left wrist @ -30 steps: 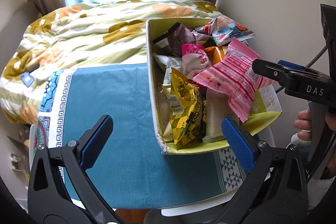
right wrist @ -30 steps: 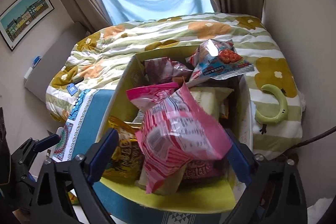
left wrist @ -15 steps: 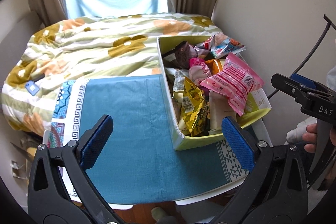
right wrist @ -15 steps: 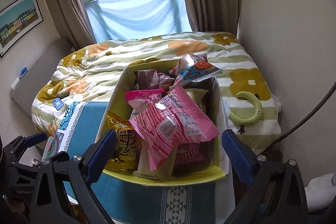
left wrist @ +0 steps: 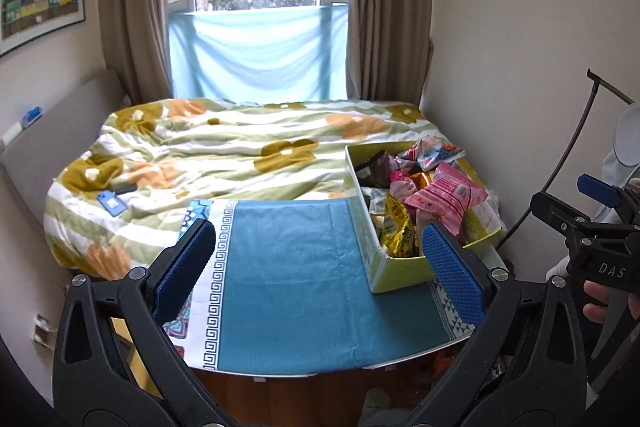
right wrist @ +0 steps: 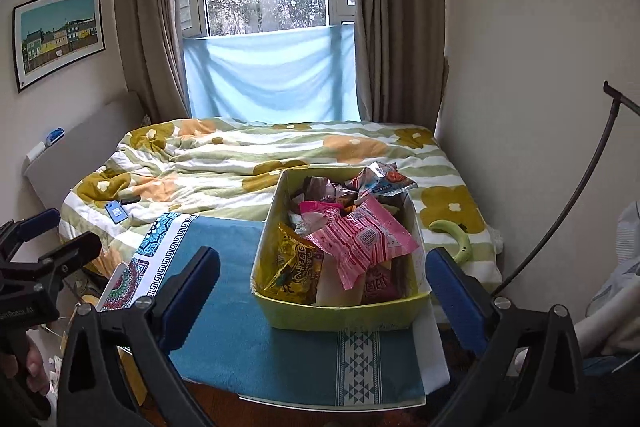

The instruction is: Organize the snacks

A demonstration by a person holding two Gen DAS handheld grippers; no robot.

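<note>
Two grippers, one box, one desk. Left gripper (left wrist: 318,263): jaws wide, nothing between them, held above the near edge of the desk (left wrist: 288,363), which is draped in a teal cloth (left wrist: 292,267) with a patterned white border. Right gripper (right wrist: 322,291): jaws wide as well, empty, framing the box from the near side without touching it. One yellow-green box (right wrist: 340,315) stands on the cloth at the desk's right end, its far end toward the bed (right wrist: 240,155). It is piled above the rim with snack packets; exact count cannot be told, as several are buried. Countable on top: one pink-and-white striped packet (right wrist: 362,239), lying tilted across the heap; one yellow packet (right wrist: 294,263) with dark print, upright against the near left wall; one light blue packet (right wrist: 384,181) with an orange picture, at the far right corner and overhanging the rim; one dark brown packet (right wrist: 318,187) at the far end; one smaller bright pink packet (right wrist: 320,209) near the middle; one pink-red packet (right wrist: 376,283) low at the near right. On the bed: one flowered quilt, one green curved object (right wrist: 454,237) just right of the box, one small blue card (right wrist: 116,213) at left. From the left wrist view, a hand (left wrist: 604,301) grips the right gripper's handle.
</note>
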